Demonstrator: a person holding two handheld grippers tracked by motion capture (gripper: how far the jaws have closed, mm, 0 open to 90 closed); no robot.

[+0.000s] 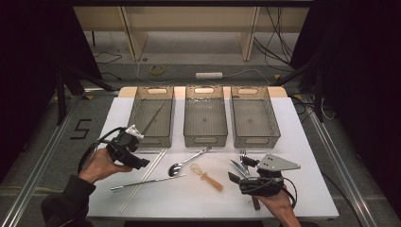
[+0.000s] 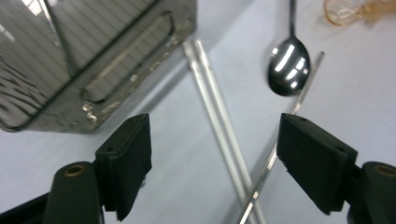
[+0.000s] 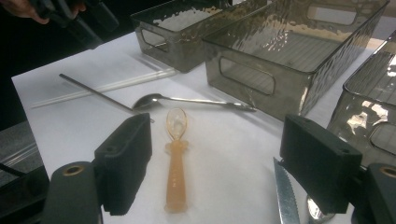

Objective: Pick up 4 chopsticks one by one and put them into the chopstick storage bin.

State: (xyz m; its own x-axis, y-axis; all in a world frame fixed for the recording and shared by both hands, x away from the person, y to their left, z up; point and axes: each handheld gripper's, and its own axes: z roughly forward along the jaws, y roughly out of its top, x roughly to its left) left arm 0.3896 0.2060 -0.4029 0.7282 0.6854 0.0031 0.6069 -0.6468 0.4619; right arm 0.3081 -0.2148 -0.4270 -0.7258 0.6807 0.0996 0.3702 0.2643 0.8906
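My left gripper [image 1: 136,158] [image 2: 212,158] is open, low over a pair of clear chopsticks [image 2: 218,121] [image 1: 144,178] that a thin metal chopstick [image 2: 282,133] [image 1: 146,182] crosses. Beyond lies a metal spoon [image 2: 288,65] [image 1: 188,161]. My right gripper [image 1: 241,171] [image 3: 215,172] is open too, jaws on either side of an orange plastic spoon [image 3: 176,161] [image 1: 208,178] on the white table, without touching it. A serrated knife [image 3: 285,196] [image 1: 238,167] lies by its right jaw. Nothing is held.
Three grey see-through bins stand in a row at the back: left bin [image 1: 151,137] with one thin stick inside, middle bin [image 1: 204,137], right bin [image 1: 255,139]. A fork [image 1: 243,155] lies beside the knife. The table's front edge [image 1: 189,215] is near the hands.
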